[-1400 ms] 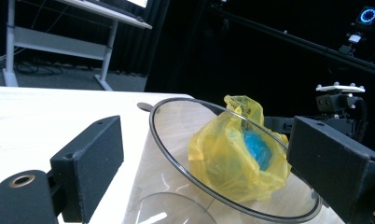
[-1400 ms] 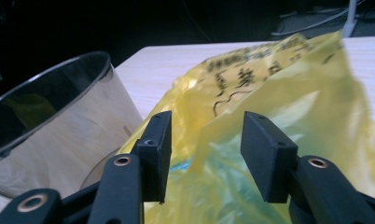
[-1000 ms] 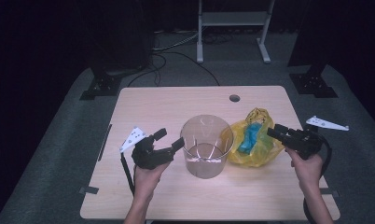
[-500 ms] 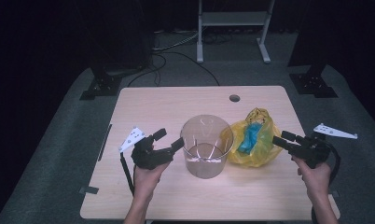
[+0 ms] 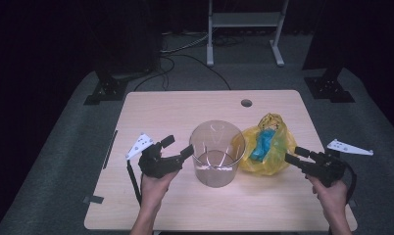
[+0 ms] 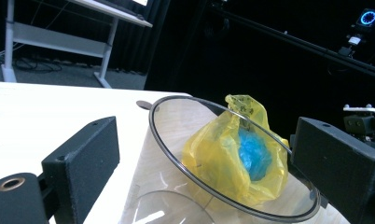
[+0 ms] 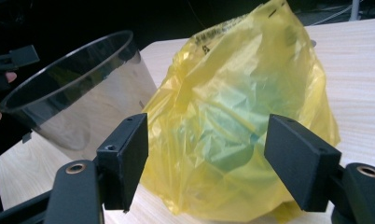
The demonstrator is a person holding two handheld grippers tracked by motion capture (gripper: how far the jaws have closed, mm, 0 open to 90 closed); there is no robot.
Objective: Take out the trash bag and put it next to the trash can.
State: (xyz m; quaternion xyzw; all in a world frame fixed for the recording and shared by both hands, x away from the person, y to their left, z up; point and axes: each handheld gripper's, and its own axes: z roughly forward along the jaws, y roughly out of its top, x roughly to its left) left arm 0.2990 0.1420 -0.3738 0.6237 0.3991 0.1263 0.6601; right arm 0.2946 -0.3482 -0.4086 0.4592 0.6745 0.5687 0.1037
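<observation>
A clear round plastic container stands upright at the middle of the wooden table. To its right, touching it, sits a yellow plastic bag with something blue inside. My left gripper is just left of the container, its jaws wide apart and one fingertip close to the wall. In the left gripper view the container's rim and the bag lie beyond that gripper. My right gripper sits just right of the bag; its jaws have just been opening and nothing is gripped. The bag stands ahead of the right gripper.
A round cable hole sits near the table's far edge. A white metal stand and black stand bases are on the floor behind. A strip of black tape marks the near left corner.
My right gripper has drawn back from the bag toward the right and slightly down, and its jaws stand wider apart. The left gripper, container and bag have stayed where they were.
</observation>
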